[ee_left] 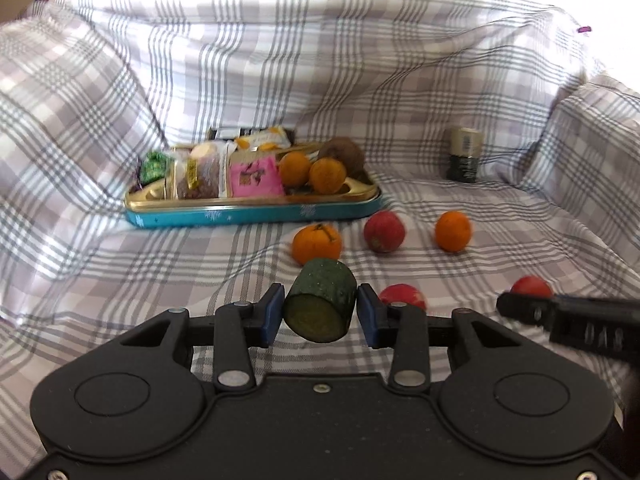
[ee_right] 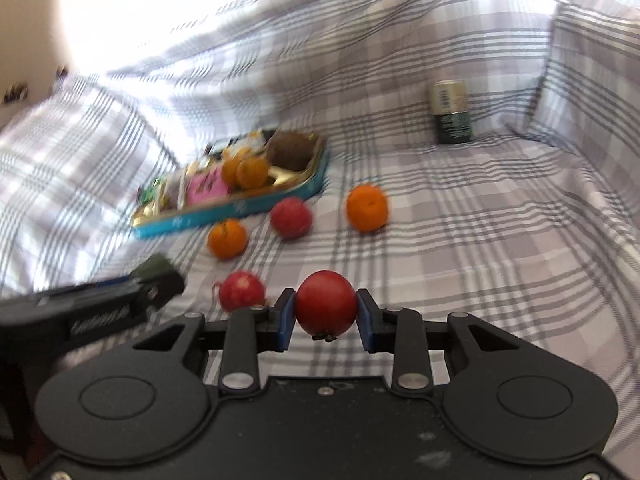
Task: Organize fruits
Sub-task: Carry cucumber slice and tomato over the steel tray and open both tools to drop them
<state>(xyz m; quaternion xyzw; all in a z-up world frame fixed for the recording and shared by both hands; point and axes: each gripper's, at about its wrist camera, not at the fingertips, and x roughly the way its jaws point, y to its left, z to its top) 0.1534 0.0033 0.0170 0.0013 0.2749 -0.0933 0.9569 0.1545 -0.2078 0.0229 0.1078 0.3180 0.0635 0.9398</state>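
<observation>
My left gripper is shut on a short cut piece of green cucumber, pads against its two sides. My right gripper is shut on a round red tomato. The right gripper's tip pokes into the left wrist view at the right edge, with the tomato just showing. Loose on the checked cloth ahead lie two oranges and two pinkish-red fruits. A teal tin tray with a gold inside holds two oranges, a kiwi and wrapped snacks.
A dark can with a pale top stands at the back right. The checked cloth rises in folds behind and to both sides, like cushions. The left gripper with the cucumber shows at the left of the right wrist view.
</observation>
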